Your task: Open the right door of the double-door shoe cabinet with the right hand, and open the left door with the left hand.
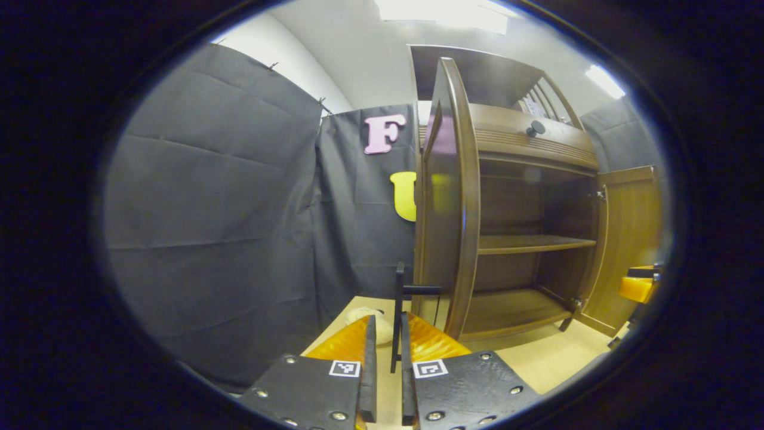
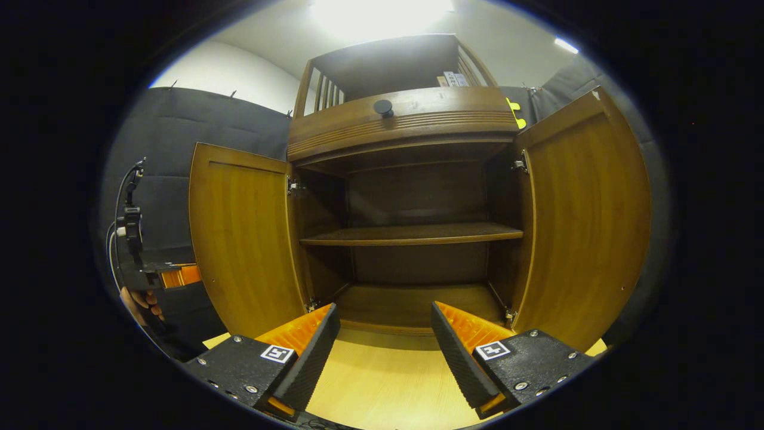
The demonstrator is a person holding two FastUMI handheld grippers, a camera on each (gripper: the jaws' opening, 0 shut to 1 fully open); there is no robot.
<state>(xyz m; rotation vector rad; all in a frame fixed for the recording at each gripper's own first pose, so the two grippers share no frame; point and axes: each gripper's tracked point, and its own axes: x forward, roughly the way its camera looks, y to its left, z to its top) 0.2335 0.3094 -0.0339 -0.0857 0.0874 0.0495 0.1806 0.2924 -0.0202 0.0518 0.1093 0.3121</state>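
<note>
The brown shoe cabinet [image 2: 412,125] stands with both doors swung out. In the right gripper view the left door [image 2: 239,239] and the right door [image 2: 585,221] flank bare shelves. My right gripper [image 2: 385,310] is open in front of the cabinet's bottom, with nothing between its fingers. In the left gripper view the left door [image 1: 447,197] is edge-on, and its thin dark handle [image 1: 398,292] stands between the fingers of my left gripper [image 1: 388,325]. The fingers are close around the bar, with a slit showing on its left side. The right door [image 1: 627,239] is beyond.
The cabinet stands on a light wooden table [image 2: 382,382]. A round dark knob [image 2: 383,106] sits on the drawer front above the shelves. A pale rounded object [image 1: 361,315] lies on the table by the left door. A hand [image 2: 140,304] holds the left gripper [image 2: 161,272].
</note>
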